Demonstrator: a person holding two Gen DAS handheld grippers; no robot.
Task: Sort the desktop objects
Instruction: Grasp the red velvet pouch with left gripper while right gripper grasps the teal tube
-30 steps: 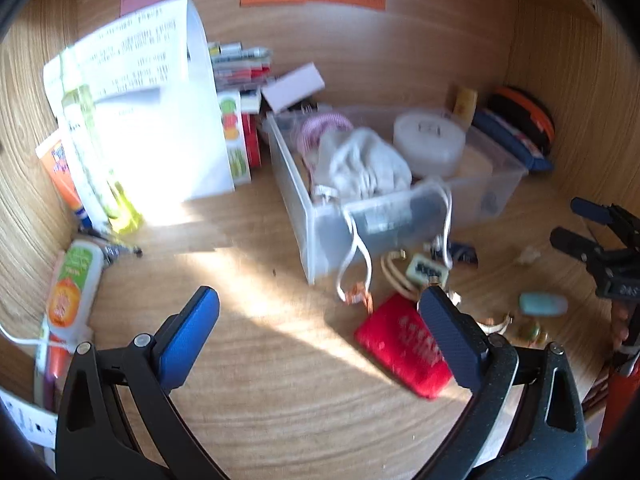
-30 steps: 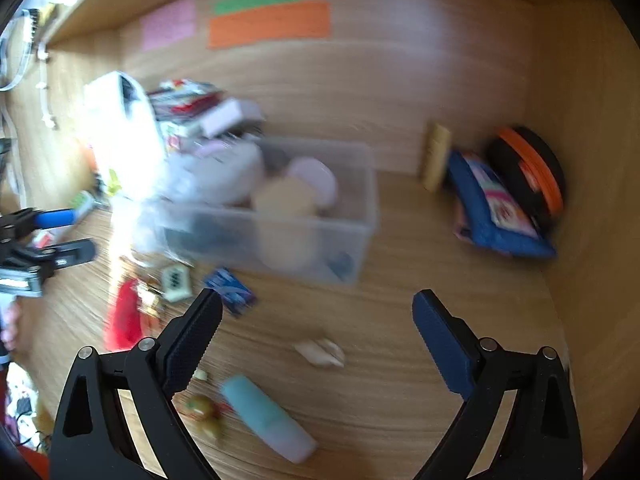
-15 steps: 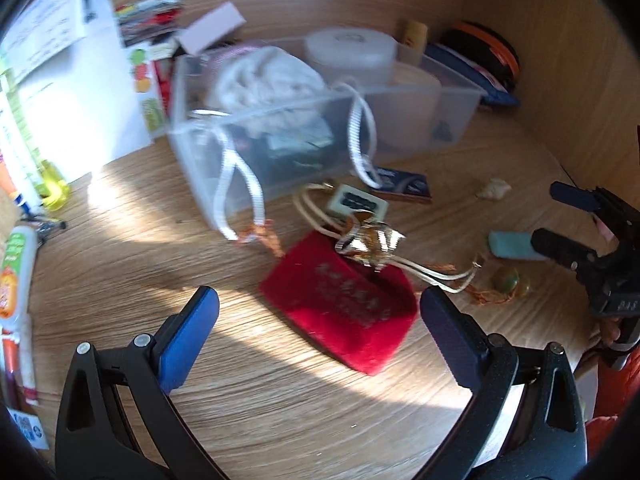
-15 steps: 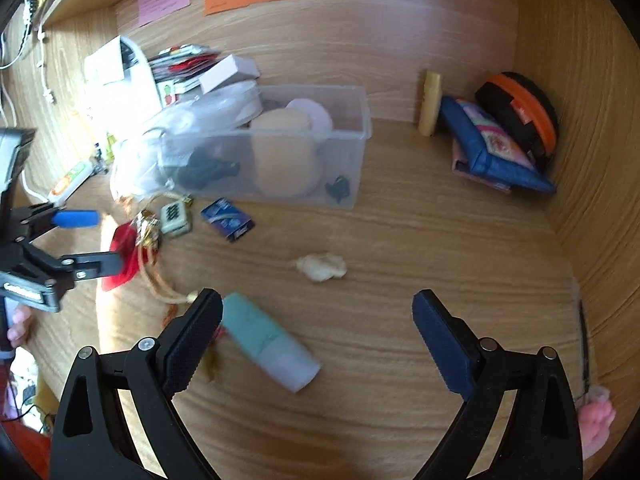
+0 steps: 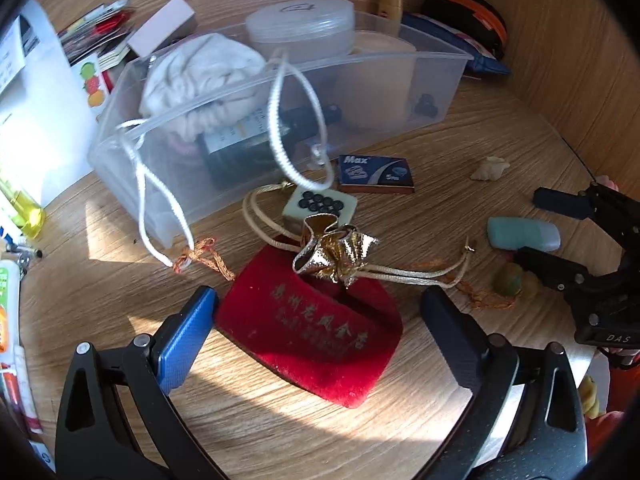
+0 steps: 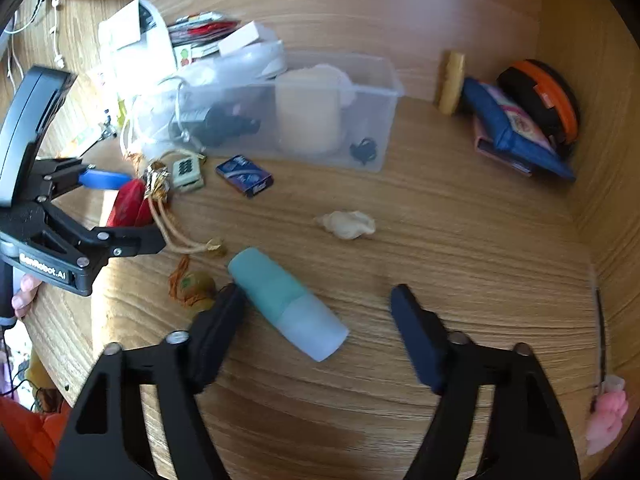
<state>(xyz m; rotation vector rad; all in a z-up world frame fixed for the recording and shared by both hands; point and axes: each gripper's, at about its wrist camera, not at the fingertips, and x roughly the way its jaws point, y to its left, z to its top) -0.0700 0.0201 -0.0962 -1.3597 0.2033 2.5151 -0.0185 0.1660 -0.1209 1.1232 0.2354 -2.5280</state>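
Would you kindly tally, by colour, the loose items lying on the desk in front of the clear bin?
Red: 1, velvet pouch
Gold: 1, drawstring bag
Teal: 1, bottle
Blue: 1, small box
Cream: 2, tile, shell
Total: 6

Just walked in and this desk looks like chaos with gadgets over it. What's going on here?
A person is tidying a cluttered wooden desk with a pair of hand-held tongs in each hand. The left tongs hang open over a red velvet pouch tied with a gold top. The right tongs have just been closing around a teal tube lying on the wood, not gripping it yet. A clear plastic bin behind already holds several items.
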